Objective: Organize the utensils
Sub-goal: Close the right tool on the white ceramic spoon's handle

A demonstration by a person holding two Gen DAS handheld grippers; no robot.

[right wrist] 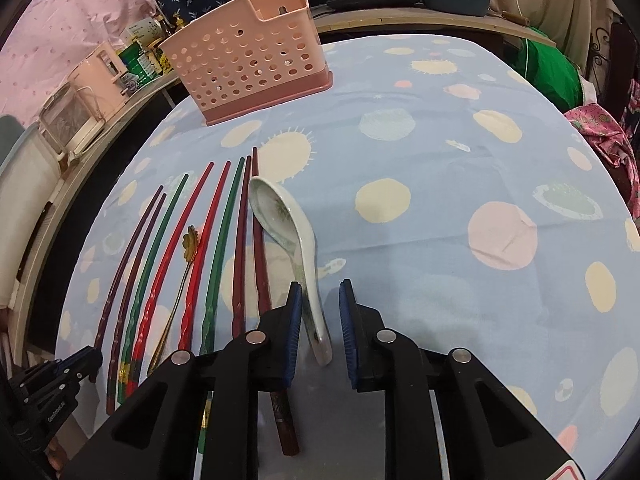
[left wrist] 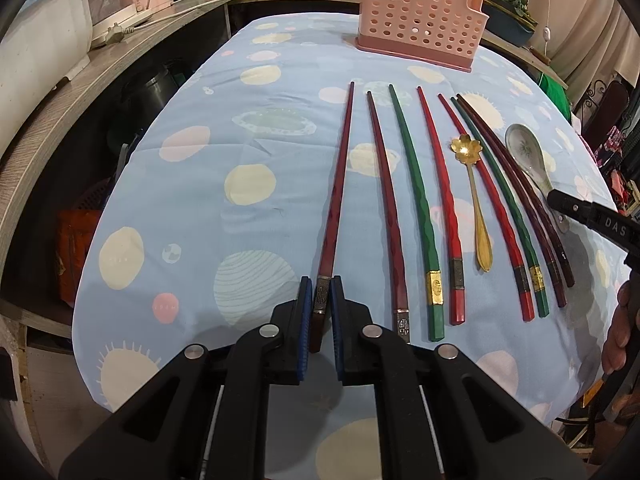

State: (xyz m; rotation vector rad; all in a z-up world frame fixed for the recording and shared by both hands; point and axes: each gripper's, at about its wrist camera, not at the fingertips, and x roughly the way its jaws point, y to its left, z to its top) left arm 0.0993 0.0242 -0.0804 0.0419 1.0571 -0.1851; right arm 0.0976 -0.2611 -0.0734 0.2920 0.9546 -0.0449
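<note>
Chopsticks and spoons lie in a row on a table (left wrist: 192, 208) covered with a light blue cloth printed with pale circles and planets. At the far end stands a pink perforated utensil holder (left wrist: 416, 16), upright on a darker pink base, well apart from the row.

The left gripper (left wrist: 321, 320) is closed on the thick end of the leftmost dark red chopstick (left wrist: 338, 196); its blue pads press both sides at the engraved metal band, and the rest of the stick runs away over the cloth toward the holder. Just to its right lie a second dark red chopstick (left wrist: 384, 208), a green chopstick (left wrist: 416, 204) with a gold band, and a bright red chopstick (left wrist: 442, 204). A gold spoon (left wrist: 474, 196) with a flower-shaped bowl follows, then another red one, another green one and two dark brown chopsticks (left wrist: 532, 204) close together.

The white ceramic soup spoon (right wrist: 288, 232) lies at the right end of the row, bowl pointing away. The right gripper (right wrist: 319, 312) straddles its handle: the handle touches the left blue pad, while a clear gap remains to the right pad, so the jaws are not clamped on it. A dark chopstick end passes beneath the left finger (right wrist: 294, 332). A person's fingers show at the right edge of the left wrist view.
</note>
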